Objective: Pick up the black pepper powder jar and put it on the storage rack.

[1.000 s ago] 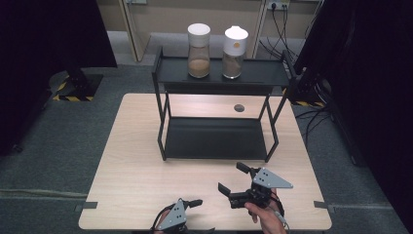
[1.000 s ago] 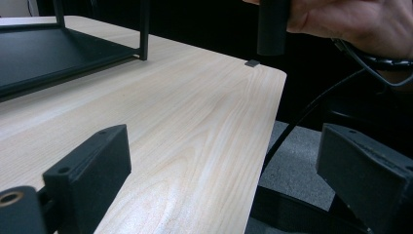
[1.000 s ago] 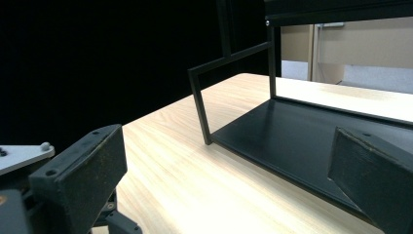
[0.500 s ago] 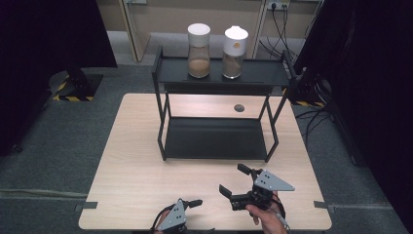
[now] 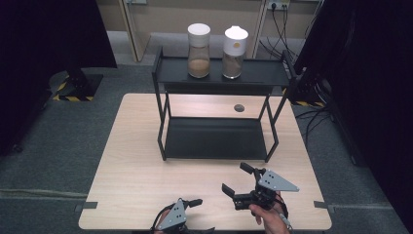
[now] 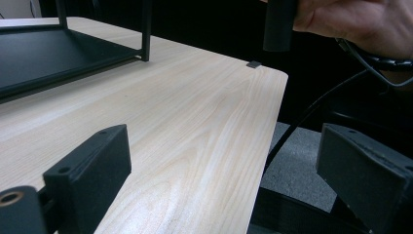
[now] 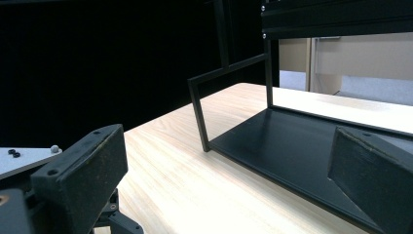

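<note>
So this looks like the very start of the job: the person is holding both claws low over the near edge of the bench (image 5: pixel 131 170), nothing picked up yet. The left claw (image 5: pixel 195 202) is sitting at the bottom edge of the high view with its jaws spread wide and empty, and its own view confirms that, just bare wood grain between the 2 black pads. The right claw (image 5: pixel 237 180) is a bit farther in, also gaping wide with nothing in it, and pointing roughly across the bench toward the black 2-tier rack (image 5: pixel 219 141). The things nearest to being worked on are the 2 jars up on the rack's top shelf: the left jar (image 5: pixel 198 51) with a white lid and tan contents, and the right jar (image 5: pixel 234 52) just beside it, both upright and well apart from either claw. Best guess, the next move calls for a long reach forward and up over the lower shelf, lining a wide-open claw around a jar's body without clipping the rack's front rail or bumping the neighbour jar.
</note>
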Motion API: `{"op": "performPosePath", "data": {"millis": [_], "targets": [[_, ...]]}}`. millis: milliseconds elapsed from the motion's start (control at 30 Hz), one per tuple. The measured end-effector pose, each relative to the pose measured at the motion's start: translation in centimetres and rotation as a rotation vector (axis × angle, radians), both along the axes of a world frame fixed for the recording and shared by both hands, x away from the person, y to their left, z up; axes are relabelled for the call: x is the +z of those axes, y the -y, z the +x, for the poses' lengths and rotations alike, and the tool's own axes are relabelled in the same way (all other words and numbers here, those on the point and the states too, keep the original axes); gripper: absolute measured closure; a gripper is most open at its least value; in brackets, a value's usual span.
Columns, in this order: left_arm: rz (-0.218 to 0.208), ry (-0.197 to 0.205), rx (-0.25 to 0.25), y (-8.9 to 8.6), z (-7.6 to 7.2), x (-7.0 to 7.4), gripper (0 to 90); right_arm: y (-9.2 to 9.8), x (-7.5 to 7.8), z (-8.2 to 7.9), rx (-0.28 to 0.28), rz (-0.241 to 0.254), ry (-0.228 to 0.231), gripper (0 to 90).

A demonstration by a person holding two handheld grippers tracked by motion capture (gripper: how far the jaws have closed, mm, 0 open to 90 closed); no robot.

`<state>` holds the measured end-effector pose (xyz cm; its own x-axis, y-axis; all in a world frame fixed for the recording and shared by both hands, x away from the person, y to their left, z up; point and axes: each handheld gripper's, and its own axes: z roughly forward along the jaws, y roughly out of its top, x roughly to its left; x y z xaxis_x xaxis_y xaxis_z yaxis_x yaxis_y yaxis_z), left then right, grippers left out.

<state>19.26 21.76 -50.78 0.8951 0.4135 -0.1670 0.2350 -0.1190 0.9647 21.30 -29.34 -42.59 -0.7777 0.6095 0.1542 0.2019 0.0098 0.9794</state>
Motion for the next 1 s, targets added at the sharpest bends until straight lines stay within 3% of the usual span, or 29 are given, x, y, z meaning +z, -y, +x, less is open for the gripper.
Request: {"op": "performPosePath", "data": {"millis": [1000], "targets": [[-0.006,0.010,0.001,-0.16,-0.12,0.04,6.1,-0.01,-0.05,-0.03,-0.009,-0.006,0.008,1.4]]}}
